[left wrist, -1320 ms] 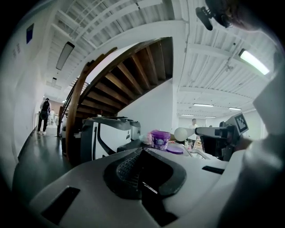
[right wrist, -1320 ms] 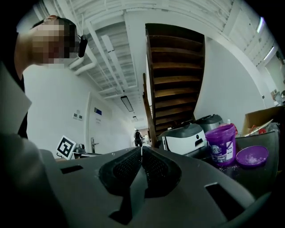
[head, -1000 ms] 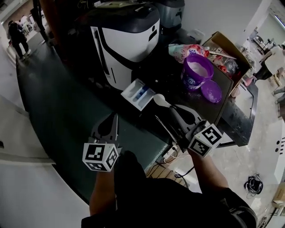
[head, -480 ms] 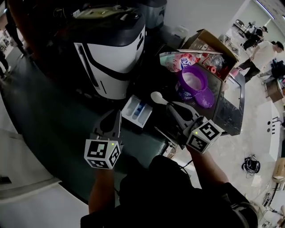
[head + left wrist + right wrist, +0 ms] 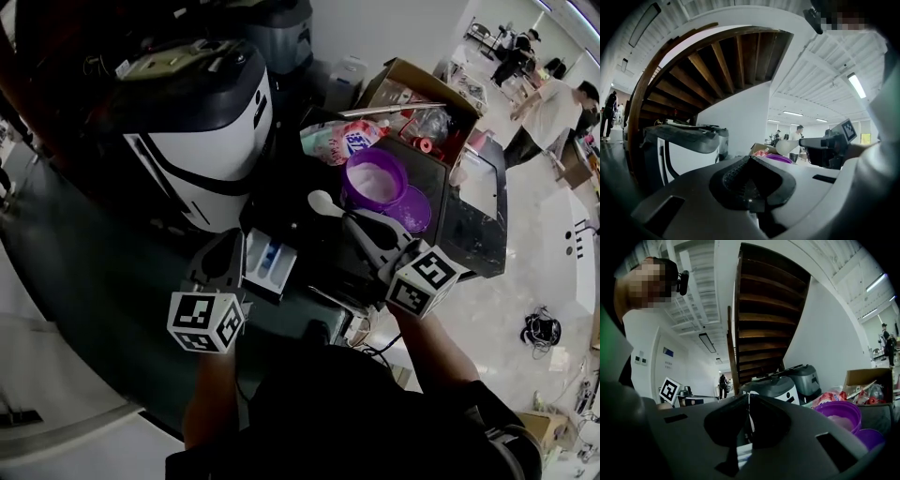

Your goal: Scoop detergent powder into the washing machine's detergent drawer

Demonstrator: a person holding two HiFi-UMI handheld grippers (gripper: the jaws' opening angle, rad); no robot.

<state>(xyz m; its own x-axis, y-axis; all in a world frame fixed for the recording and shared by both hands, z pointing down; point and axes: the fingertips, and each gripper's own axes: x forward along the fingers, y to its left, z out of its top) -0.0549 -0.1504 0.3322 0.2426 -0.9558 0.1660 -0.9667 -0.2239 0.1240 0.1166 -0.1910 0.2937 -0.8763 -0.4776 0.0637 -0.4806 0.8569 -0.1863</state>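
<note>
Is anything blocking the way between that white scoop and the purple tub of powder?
Nothing visible does. The scoop, held in the right gripper, is just beside the open tub, and the tub's lid lies off to the side.

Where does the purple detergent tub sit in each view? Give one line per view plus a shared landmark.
Head view: purple detergent tub upper centre-right, just right of the white scoop.
Left gripper view: only its purple rim, right of centre, just below the scoop.
Right gripper view: tub at lower right, open, pale powder inside.
Shared landmark: the white washing machine, left of the tub in every view.
</note>
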